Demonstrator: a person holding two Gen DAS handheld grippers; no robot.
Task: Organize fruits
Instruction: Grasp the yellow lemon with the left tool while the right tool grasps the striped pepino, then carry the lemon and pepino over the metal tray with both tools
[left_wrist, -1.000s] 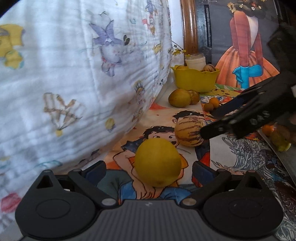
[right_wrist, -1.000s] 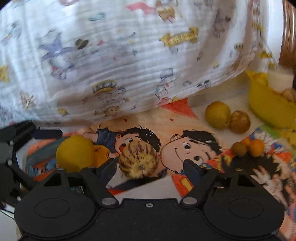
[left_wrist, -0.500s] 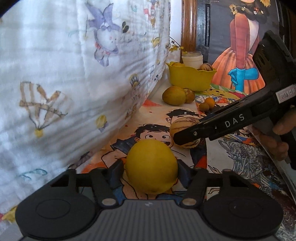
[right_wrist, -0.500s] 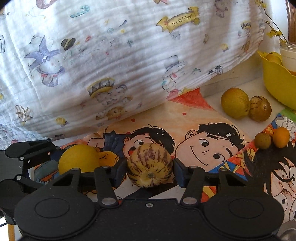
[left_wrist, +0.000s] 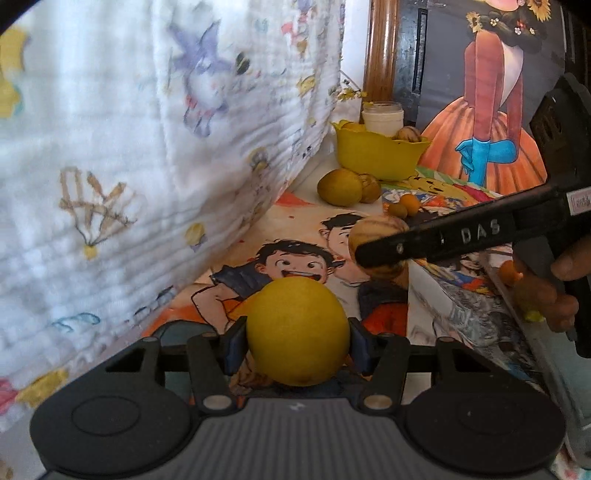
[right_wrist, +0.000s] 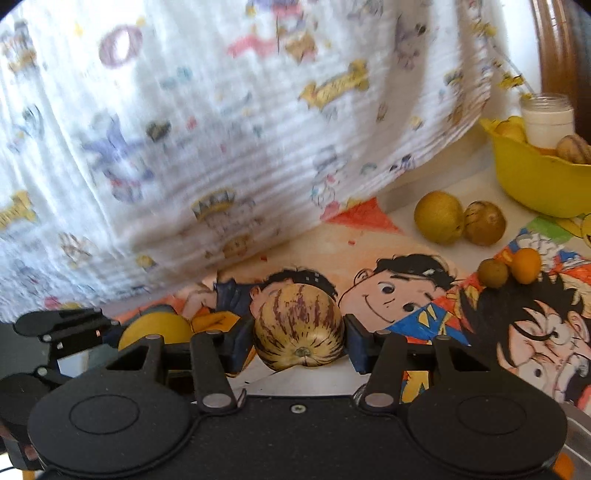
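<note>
My left gripper (left_wrist: 297, 341) is shut on a round yellow fruit (left_wrist: 297, 330) low over the cartoon mat (left_wrist: 295, 236). My right gripper (right_wrist: 299, 339) is shut on a cream fruit with purple stripes (right_wrist: 298, 328); it also shows in the left wrist view (left_wrist: 373, 230), held by the right gripper's black finger (left_wrist: 443, 240). The yellow fruit shows at the left of the right wrist view (right_wrist: 155, 330). A yellow bowl (right_wrist: 532, 181) with fruits stands at the far right. A greenish fruit (right_wrist: 439, 217) and a brown one (right_wrist: 484, 223) lie before it.
A white printed cloth (right_wrist: 221, 129) hangs along the left side and back. A small green fruit (right_wrist: 492, 273) and a small orange one (right_wrist: 525, 266) lie on the mat. A white jar (right_wrist: 546, 120) stands behind the bowl. A painted poster (left_wrist: 491, 92) stands at the back.
Both grippers have closed on their fruits: the left on the yellow fruit, the right on the striped one. Both fruits now sit slightly higher over the mat.
</note>
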